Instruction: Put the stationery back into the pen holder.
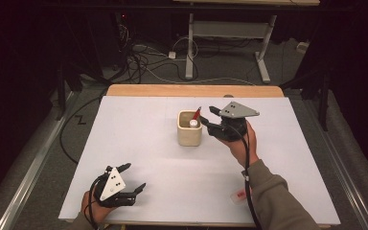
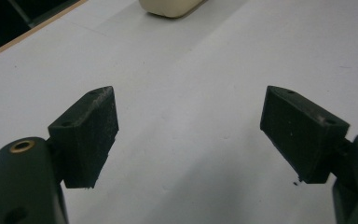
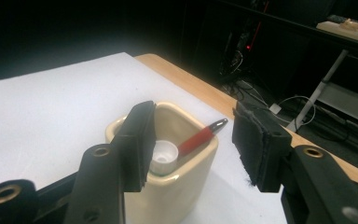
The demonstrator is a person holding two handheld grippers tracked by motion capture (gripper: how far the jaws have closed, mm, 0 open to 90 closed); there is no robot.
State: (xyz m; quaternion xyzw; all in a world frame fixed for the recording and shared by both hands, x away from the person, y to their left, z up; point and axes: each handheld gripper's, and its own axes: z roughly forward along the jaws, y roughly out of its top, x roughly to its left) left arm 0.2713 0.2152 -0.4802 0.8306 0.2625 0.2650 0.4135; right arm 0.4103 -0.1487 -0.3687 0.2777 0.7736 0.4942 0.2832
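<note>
A: Where's the cream cup [image 1: 189, 128]?

B: Mid-bench [image 1: 139, 143], slightly toward the far side. A red pen [image 1: 196, 114] leans inside it, beside a white cap [image 1: 193, 123].

A: And the right claw [image 1: 212, 118]?

B: Just right of the cup, jaws parted with nothing pinched; from its own view the pen [image 3: 200, 138] shows between them, untouched.

A: The left claw [image 1: 133, 178]?

B: Near the front left corner, spread wide over bare white surface, well apart from the cup.

pen [image 3: 200, 139] lower end hidden in cup [image 3: 186, 184]; cup base cut off.
</note>
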